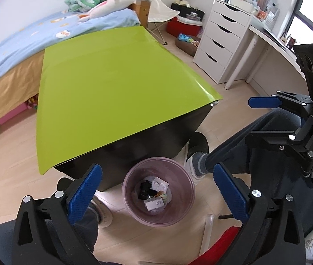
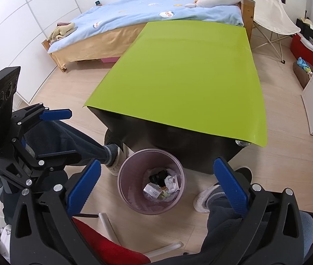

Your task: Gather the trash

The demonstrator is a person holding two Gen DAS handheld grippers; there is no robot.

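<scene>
TEXT 1: small white lettering on the black body of the left gripper (image 2: 52,130), lower left of the right wrist view, first word reads "Data", remainder too small | TEXT 2: logo on the dark headrest band of the folding chair (image 2: 266,6), illegible | OTHER: none readable

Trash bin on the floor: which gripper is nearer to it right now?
Too close to call. The left gripper and the right gripper both hang above the trash bin, side by side, fingers open and empty, each framing it about the same.
</scene>
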